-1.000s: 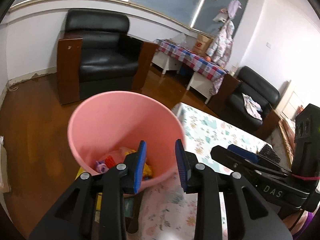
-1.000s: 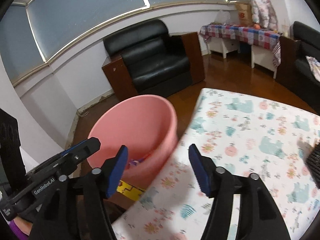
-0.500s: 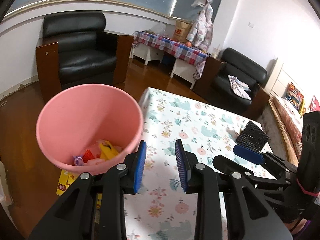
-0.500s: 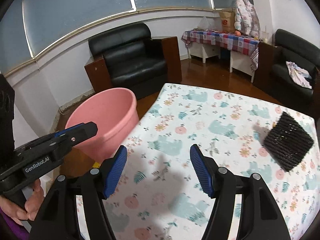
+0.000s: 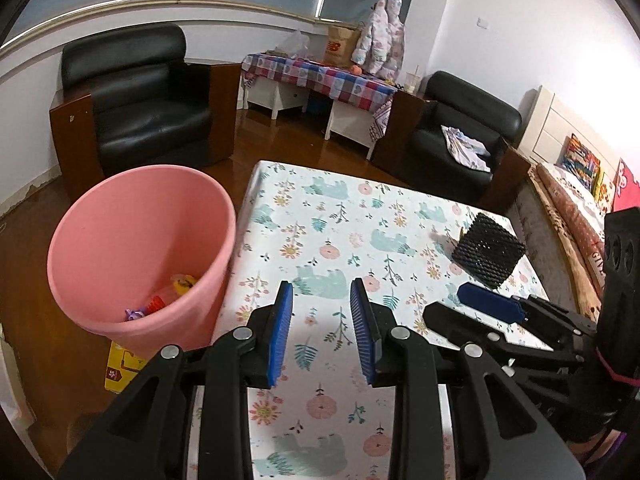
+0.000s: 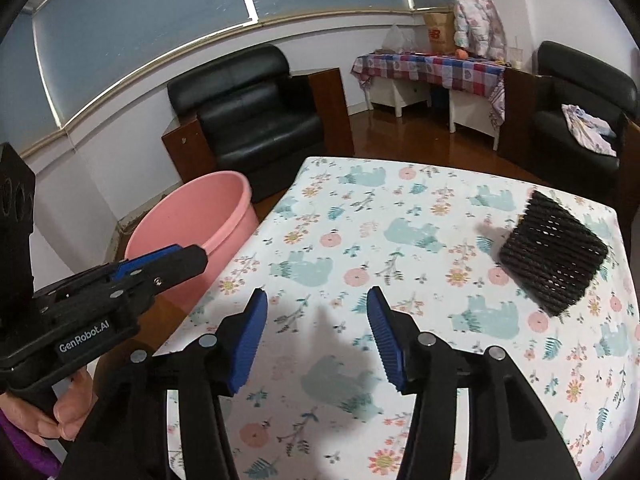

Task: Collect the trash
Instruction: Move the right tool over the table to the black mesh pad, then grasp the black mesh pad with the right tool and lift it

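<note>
Grippers, left (image 5: 321, 322) and right (image 6: 315, 330), tilt tableward.

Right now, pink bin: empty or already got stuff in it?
Not empty. The pink bin stands upright beside the table, with a few small colourful pieces at its bottom; most of it is unfilled.

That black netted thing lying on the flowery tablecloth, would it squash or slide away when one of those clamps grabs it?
The black mesh piece looks like open foam netting, so it is probably very light and would likely squash between the pads. It lies flat on the tablecloth, so it seems unlikely to roll, though a nudge might slide it.
</note>
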